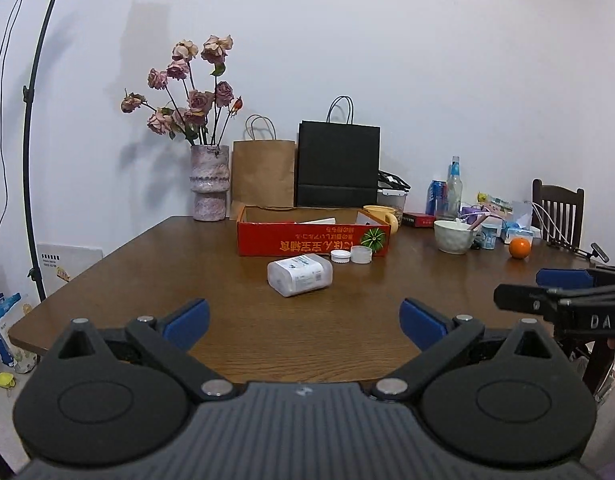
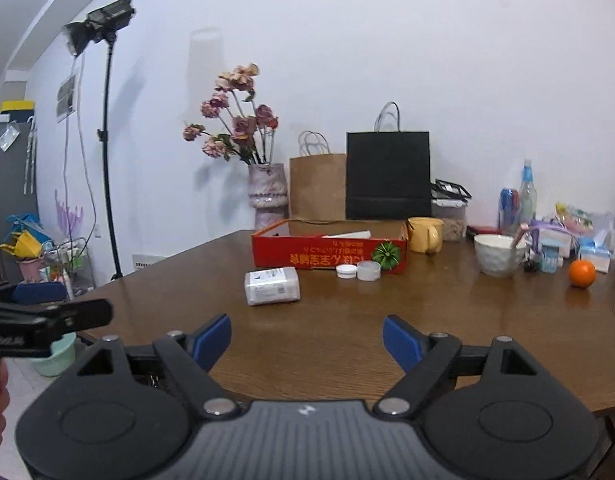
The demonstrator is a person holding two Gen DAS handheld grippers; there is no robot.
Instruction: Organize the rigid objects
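A: Left tool (image 1: 305,322), black frame with blue pads: spread wide, nothing between the pads, held low at the near edge of the brown wooden worktop (image 1: 155,268). Right tool (image 2: 307,338), same build: also spread wide and empty, level with the left one.

B: Why so far back?

A: My reading: a start stance. Both face the work squarely, so either can go forward.

B: Where is the work?

A: Translucent white rectangular plastic bottle (image 1: 300,275) with a printed label, lying on its side mid-worktop, apart from everything. Just beyond it, a white screw cap (image 1: 341,256) and a small frosted round jar (image 1: 361,255), side by side, close against the front wall of the shallow red cardboard tray (image 1: 283,240).

B: The tray is the destination?

A: Likely. Open top, something pale already inside; contents otherwise hidden by its wall.

B: The rest?

A: Pinkish ceramic vase of dried roses (image 1: 209,182), brown paper bag (image 1: 263,174) and black paper bag (image 1: 338,166) against the wall, out of the way. White bowl (image 1: 453,236) and orange fruit (image 1: 519,248) to the right, well apart.
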